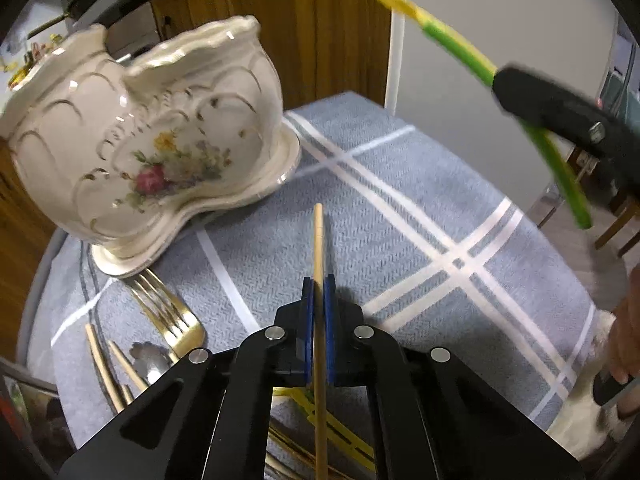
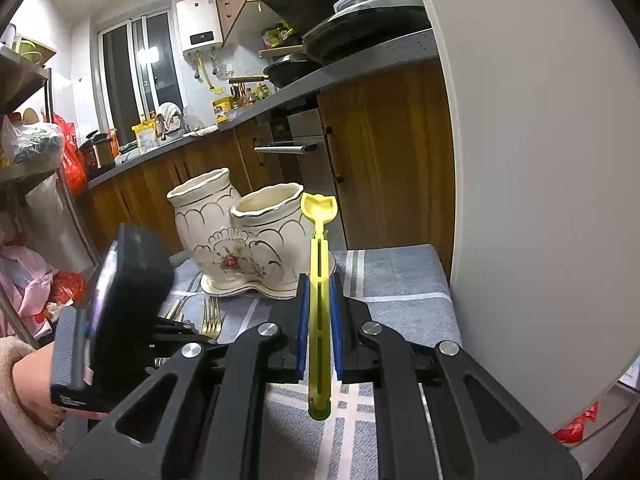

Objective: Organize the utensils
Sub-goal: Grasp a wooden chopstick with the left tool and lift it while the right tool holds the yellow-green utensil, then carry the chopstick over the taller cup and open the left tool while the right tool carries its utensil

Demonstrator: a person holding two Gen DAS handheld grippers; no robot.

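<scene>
Left wrist view — left gripper (image 1: 319,292) clamped on a wooden chopstick (image 1: 318,240) over the grey cloth (image 1: 400,220), near the 2-cup ceramic holder (image 1: 152,140). Right gripper (image 2: 319,292) pinches a yellow-green utensil (image 2: 319,240).

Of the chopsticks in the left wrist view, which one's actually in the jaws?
The chopstick clamped between the left gripper pads, pointing toward the ceramic holder. The other chopsticks lie loose beside the gold fork.

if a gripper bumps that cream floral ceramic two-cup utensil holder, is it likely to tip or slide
The cream floral ceramic utensil holder probably resists tipping: its two joined cups sit on a wide flared base. It likely slides little, since it looks heavy and rests on the grey checked woven cloth. The glazed, thin scalloped rims look chip-prone, so a hard knock seems risky.
</scene>
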